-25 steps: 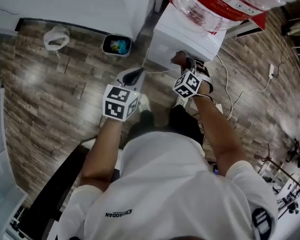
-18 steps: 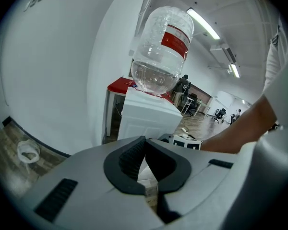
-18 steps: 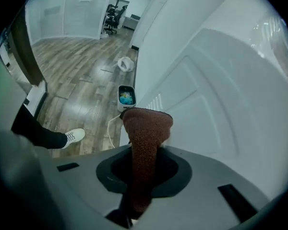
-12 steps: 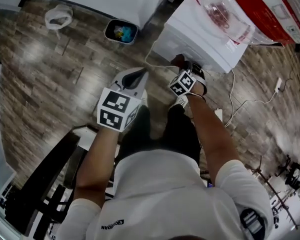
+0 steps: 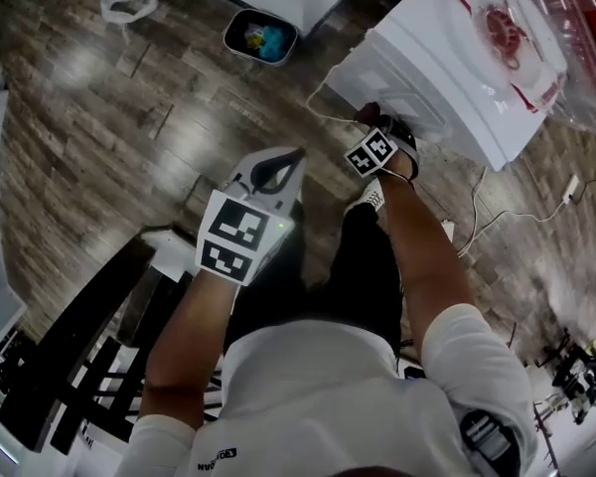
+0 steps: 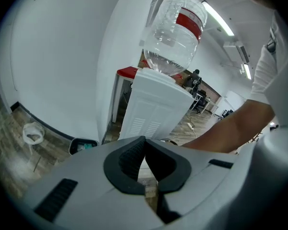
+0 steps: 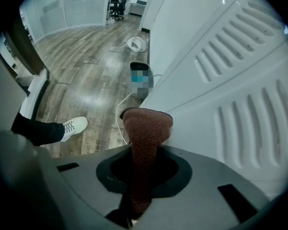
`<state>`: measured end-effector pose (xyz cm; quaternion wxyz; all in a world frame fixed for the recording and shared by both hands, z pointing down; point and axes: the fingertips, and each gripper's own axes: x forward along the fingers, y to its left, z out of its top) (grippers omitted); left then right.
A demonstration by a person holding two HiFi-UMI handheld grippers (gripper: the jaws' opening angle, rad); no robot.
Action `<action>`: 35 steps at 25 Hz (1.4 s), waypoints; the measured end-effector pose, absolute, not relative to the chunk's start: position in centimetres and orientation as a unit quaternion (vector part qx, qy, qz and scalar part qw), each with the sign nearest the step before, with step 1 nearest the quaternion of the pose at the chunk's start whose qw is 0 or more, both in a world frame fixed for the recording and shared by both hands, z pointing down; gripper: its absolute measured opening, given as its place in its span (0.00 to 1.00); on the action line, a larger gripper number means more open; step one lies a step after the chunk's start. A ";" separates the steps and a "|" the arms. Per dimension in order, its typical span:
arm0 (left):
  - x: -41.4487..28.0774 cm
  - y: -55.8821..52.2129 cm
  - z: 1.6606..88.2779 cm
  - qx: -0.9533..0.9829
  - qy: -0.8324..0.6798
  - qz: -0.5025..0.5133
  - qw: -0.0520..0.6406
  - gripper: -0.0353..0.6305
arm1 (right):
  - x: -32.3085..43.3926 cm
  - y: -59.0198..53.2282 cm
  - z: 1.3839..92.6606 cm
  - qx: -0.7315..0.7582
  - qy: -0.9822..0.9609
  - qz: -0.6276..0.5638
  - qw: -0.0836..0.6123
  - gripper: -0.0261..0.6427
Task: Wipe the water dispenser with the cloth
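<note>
My right gripper (image 7: 143, 153) clamps a reddish-brown cloth (image 7: 148, 123) right beside the white louvred panel of the water dispenser (image 7: 221, 80) at far right, while my left gripper (image 6: 144, 145), jaws together and empty, hangs nearer, to its left.

Rust-brown knitted cloth (image 7: 146, 138); white water dispenser (image 7: 240, 104) with ribbed vents; clear bottle (image 6: 175, 37) banded red; grey-brown wood-plank floor (image 5: 109, 117).

Left tongs (image 6: 144, 141) tips together, empty — white water dispenser (image 6: 153, 114) ahead, inverted bottle (image 6: 175, 37) on top, arm (image 6: 230, 128) at right.
</note>
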<state>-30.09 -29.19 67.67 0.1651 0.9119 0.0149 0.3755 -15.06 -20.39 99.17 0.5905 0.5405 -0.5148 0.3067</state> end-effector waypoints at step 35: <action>-30.2 -33.2 64.0 0.921 0.013 0.352 0.165 0.04 | -18.2 -20.1 73.5 0.642 -0.578 0.298 0.407 0.12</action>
